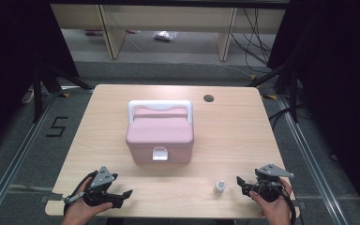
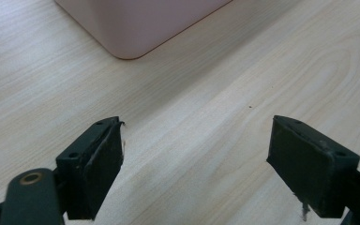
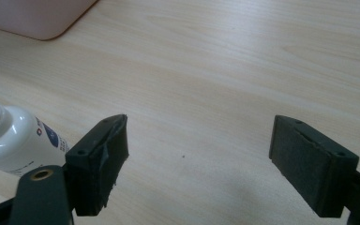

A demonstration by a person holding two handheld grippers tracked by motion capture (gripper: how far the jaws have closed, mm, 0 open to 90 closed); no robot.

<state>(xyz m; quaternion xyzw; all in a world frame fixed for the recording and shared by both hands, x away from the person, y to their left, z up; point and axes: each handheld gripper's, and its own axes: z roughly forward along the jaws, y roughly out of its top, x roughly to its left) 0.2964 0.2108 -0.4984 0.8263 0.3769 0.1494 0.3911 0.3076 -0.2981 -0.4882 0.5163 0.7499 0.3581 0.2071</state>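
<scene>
Both grippers idle, nothing picked up yet.
I hold left gripper [image 1: 122, 196] and right gripper [image 1: 242, 184] wide, empty; bottle [image 1: 219, 187] stands just beside right, box [image 1: 160, 139] mid-table. Next, I'd say: close on bottle.

A light wooden worktop [image 1: 243, 140] with a round cable hole [image 1: 208, 98] near its far edge stands on grey floor [image 1: 18, 140]. Left of the worktop, a black "5" [image 1: 56, 126] is marked on the floor. Beyond it stands pale wooden furniture [image 1: 168, 18], with black cables [image 1: 255, 42] hanging to the right. Dark curtains [image 1: 9, 56] flank both sides.
</scene>
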